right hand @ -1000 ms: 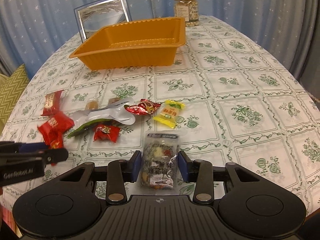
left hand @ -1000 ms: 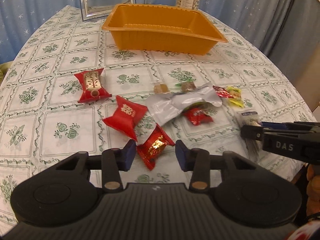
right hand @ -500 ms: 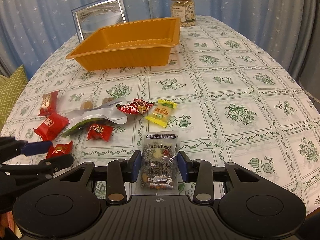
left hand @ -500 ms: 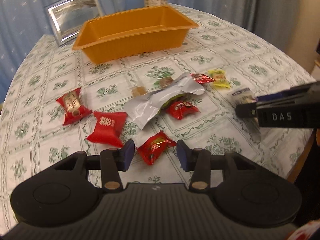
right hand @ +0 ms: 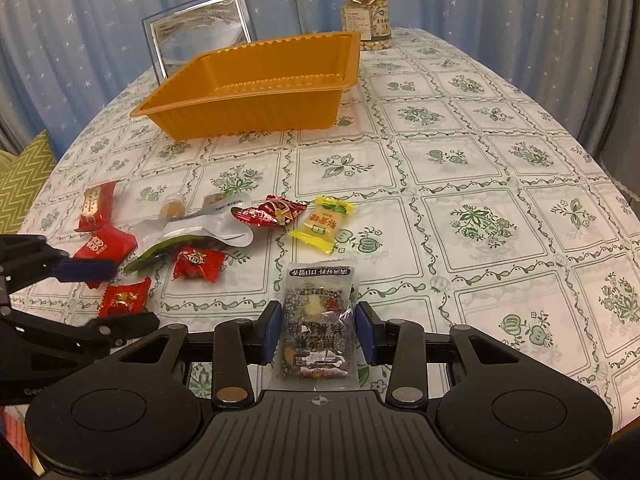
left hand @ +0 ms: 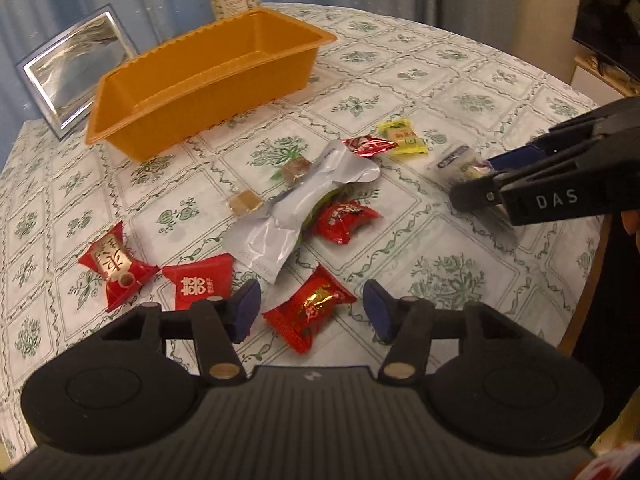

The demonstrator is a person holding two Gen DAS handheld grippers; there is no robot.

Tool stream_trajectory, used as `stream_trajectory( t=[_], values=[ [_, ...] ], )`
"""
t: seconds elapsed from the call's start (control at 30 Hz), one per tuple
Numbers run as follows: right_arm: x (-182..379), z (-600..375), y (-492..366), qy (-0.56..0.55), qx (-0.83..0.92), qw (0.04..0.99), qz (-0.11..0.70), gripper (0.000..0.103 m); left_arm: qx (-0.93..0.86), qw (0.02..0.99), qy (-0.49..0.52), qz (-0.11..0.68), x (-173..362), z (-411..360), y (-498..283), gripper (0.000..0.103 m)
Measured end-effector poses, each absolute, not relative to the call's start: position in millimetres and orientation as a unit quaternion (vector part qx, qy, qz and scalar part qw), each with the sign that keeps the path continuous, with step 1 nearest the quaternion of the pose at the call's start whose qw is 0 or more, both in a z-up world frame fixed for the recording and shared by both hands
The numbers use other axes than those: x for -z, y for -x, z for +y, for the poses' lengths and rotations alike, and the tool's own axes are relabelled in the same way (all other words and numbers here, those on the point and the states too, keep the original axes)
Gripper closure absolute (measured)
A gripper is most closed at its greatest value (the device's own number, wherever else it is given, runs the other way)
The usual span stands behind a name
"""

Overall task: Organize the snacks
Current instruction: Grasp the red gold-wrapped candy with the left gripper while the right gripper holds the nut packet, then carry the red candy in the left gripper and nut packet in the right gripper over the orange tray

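Your right claw [right hand: 316,330] pinching a clear snack pack [right hand: 318,320] low over the bench [right hand: 500,152], your left claw [left hand: 312,312] wide open around a red candy [left hand: 310,312], orange tray [right hand: 256,88] at 12 o'clock

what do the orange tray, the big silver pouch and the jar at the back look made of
Orange rectangular tray: thin moulded plastic, judging by its ribbed walls and dull sheen. Crumpled silver pouch: probably foil laminate, matte metallic and creased. Yellow-lidded clear jar: see-through wall showing pale contents; glass or plastic, cannot tell.
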State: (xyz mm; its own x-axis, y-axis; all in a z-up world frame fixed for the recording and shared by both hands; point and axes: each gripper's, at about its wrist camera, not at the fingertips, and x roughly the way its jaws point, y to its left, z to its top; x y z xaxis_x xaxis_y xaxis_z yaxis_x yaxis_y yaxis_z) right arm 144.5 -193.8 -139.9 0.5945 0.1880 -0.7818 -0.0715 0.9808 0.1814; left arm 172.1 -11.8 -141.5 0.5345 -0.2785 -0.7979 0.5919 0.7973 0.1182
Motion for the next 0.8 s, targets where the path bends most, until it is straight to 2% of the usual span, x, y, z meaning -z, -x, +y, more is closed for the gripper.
stream_trajectory(
  t=[0.07,0.2,0.47,0.8],
  values=[
    [140.0,-193.9,-144.6,-0.065,-0.073,0.891,0.444,0.063,0.261,0.851,-0.188,0.416,140.7,-12.0,-172.2,0.061],
    [139.9,-194.1,-144.7,-0.066,-0.073,0.89,0.445,0.063,0.256,0.847,-0.176,0.432,138.9,-12.4,-170.7,0.085],
    [136.3,-194.6,-143.1,-0.066,-0.073,0.893,0.439,0.064,0.194,0.869,-0.126,0.438,132.5,-9.3,-157.3,0.085],
    [108.4,-196.7,-139.9,-0.067,-0.076,0.905,0.412,0.065,0.13,0.897,-0.036,0.422,96.8,-5.1,-150.7,0.085]
  ],
)
